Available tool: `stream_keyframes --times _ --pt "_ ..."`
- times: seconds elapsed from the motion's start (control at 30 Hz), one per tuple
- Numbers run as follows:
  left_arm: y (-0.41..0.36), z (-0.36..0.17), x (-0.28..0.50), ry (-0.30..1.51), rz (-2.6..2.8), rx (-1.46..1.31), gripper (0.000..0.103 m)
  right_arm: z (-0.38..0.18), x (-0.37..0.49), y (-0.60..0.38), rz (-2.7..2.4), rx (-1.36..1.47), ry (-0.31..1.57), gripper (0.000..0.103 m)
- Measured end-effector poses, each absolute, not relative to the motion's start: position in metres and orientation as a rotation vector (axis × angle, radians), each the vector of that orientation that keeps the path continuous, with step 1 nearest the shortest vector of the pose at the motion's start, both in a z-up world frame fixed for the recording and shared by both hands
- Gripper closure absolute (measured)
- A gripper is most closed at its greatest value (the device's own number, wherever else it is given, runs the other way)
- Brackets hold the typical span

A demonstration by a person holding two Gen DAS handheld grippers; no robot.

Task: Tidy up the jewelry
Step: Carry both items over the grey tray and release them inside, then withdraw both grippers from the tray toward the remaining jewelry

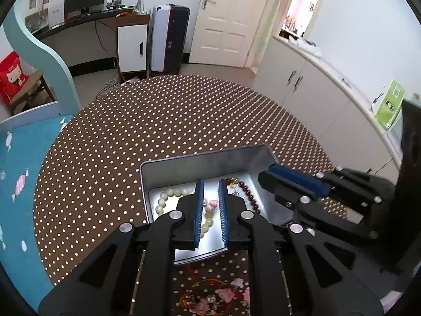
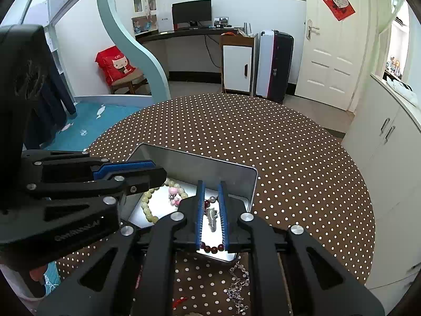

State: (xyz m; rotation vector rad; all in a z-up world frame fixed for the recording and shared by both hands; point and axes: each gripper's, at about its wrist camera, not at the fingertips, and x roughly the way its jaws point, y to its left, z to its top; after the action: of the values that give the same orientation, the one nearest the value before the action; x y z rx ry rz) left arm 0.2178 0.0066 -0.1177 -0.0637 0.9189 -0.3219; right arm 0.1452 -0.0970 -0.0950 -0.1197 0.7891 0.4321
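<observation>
A silver metal tin [image 1: 208, 162] [image 2: 210, 167] sits on the polka-dot table. Inside lie a pale green bead bracelet [image 1: 163, 197] [image 2: 147, 205], a pink charm [image 1: 210, 205] [image 2: 174, 194] and a dark red bead bracelet [image 1: 250, 194] [image 2: 214, 248]. My left gripper [image 1: 210, 210] hovers over the tin, slightly open and empty. My right gripper [image 2: 211, 210] hovers over the tin's right side, slightly open, with a small silver pendant [image 2: 212, 218] seen between its fingers, lying in the tin. A silver chain [image 2: 238, 284] and a pink-and-red beaded piece [image 1: 218, 293] lie on the table in front of the tin.
The round table [image 1: 158, 121] has a brown cloth with white dots. A blue bed [image 1: 21, 163] is to the left, white cabinets [image 1: 329, 97] to the right. A desk with a monitor [image 2: 192, 13] and a suitcase [image 2: 275, 63] stand beyond.
</observation>
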Motion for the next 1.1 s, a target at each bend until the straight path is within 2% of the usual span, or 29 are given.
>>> stream_keyframes --times 0.07,0.17,0.2,0.23,0.4,0.7,0.87,0.93,1.07,1.1 --pt "0.012 -0.122 0.217 0.928 -0.295 -0.066 0.084 -0.093 0.145 -0.100 0.386 -0.124 0.783 0.060" --pt "0.020 -0.122 0.216 0.924 -0.268 -0.076 0.065 -0.091 0.145 -0.107 0.349 -0.111 0.782 0.041" --pt "0.023 -0.122 0.215 0.919 -0.260 -0.080 0.057 -0.091 0.144 -0.110 0.337 -0.103 0.782 0.040" --pt "0.026 -0.121 0.214 0.915 -0.255 -0.085 0.055 -0.091 0.145 -0.112 0.334 -0.099 0.784 0.038" --pt "0.030 -0.119 0.208 0.908 -0.250 -0.086 0.055 -0.091 0.138 -0.112 0.329 -0.103 0.788 0.035" --pt "0.034 -0.112 0.183 0.890 -0.236 -0.089 0.051 -0.086 0.126 -0.118 0.309 -0.108 0.769 0.024" --pt "0.035 -0.108 0.169 0.882 -0.227 -0.080 0.040 -0.087 0.117 -0.125 0.298 -0.104 0.771 0.018" --pt "0.036 -0.106 0.163 0.870 -0.213 -0.073 0.030 -0.089 0.114 -0.129 0.288 -0.097 0.778 0.013" --pt "0.042 -0.110 0.150 0.878 -0.203 -0.068 0.029 -0.090 0.106 -0.137 0.271 -0.083 0.788 0.010" --pt "0.043 -0.111 0.148 0.882 -0.198 -0.070 0.026 -0.091 0.104 -0.140 0.261 -0.080 0.791 0.010"
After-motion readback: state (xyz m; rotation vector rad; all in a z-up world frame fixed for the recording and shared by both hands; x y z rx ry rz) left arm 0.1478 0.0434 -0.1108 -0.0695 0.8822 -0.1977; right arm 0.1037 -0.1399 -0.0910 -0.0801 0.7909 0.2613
